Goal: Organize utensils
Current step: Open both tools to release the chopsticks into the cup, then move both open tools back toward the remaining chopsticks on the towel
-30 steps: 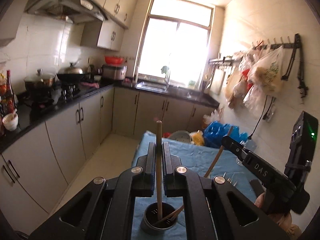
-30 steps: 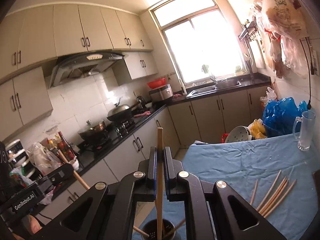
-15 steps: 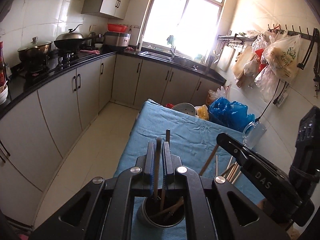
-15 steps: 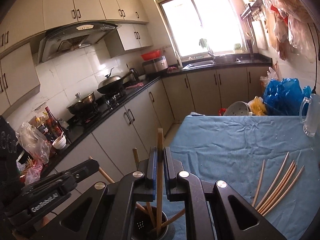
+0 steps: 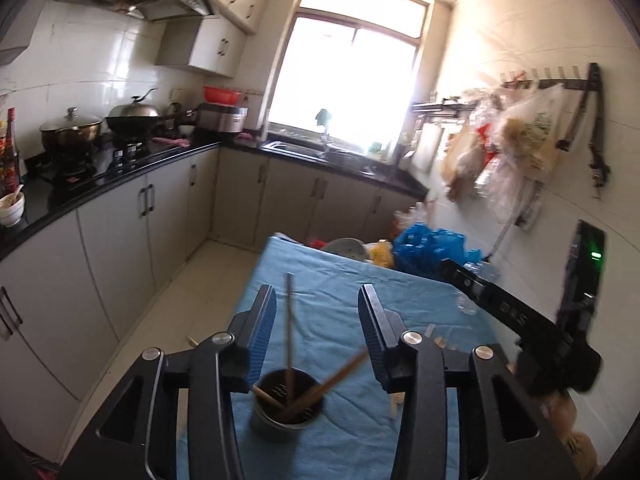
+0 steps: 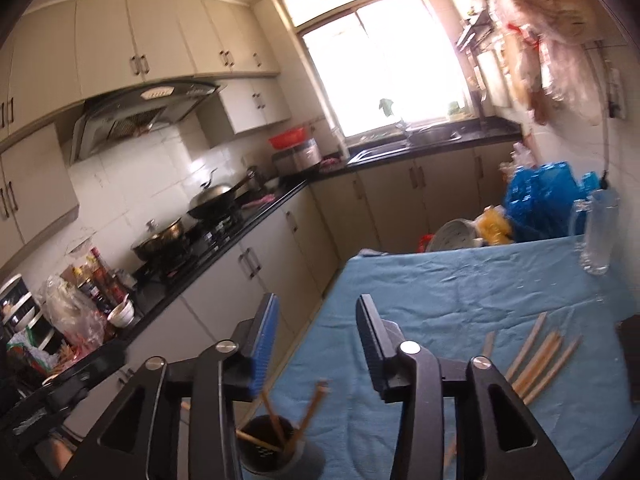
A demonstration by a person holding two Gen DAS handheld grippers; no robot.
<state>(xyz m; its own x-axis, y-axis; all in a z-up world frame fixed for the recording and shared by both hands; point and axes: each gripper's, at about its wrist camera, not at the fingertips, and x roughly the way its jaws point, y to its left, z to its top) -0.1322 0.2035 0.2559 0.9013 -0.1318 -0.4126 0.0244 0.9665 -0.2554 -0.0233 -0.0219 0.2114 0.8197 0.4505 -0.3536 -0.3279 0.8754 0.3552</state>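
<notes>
A dark utensil cup stands on the blue cloth near the table's front left corner, with several wooden chopsticks standing in it. It also shows in the right wrist view. My left gripper is open and empty just above the cup. My right gripper is open and empty, above and slightly right of the cup. Several loose chopsticks lie on the cloth at the right. The right gripper's body shows in the left wrist view.
The blue-clothed table has a glass mug at its far right. A blue bag and a colander sit behind the table. Kitchen counter with pots runs along the left; bags hang on the right wall.
Both grippers opened and let go of their chopsticks, which now stand in the cup. Both grippers have lifted slightly away from the cup.
</notes>
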